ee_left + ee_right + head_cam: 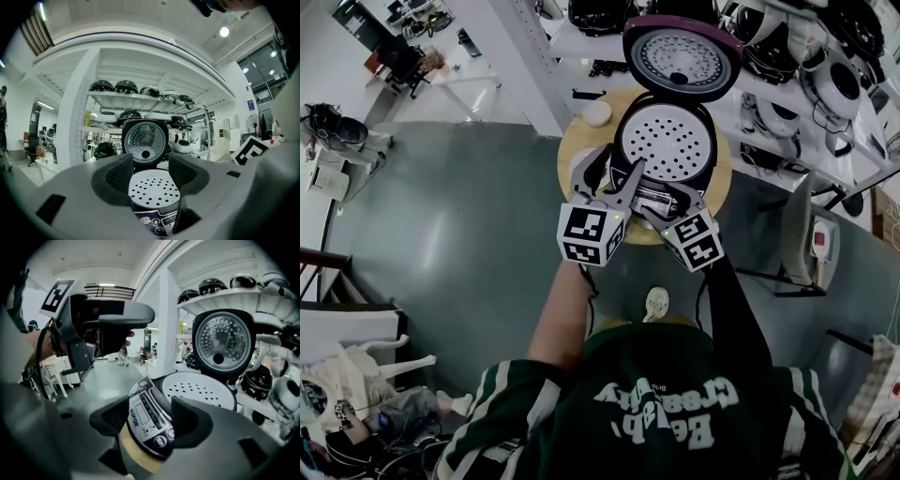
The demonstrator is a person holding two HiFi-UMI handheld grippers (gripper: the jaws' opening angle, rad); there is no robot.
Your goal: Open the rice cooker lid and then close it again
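1. Standing open on the round table point(570, 142), the rice cooker point(664, 148) has its lid point(680, 54) raised upright (first half done).
2. Left gripper point(611, 171) and right gripper point(667, 199) wait before it, jaws spread, pinching nothing; closing remains.

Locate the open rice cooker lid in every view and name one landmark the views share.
Head view: the lid is at the top, right of centre, standing open.
Left gripper view: the lid is near the centre of the picture.
Right gripper view: the lid is in the upper right.
Shared landmark: the white perforated plate, just below the lid in all three.
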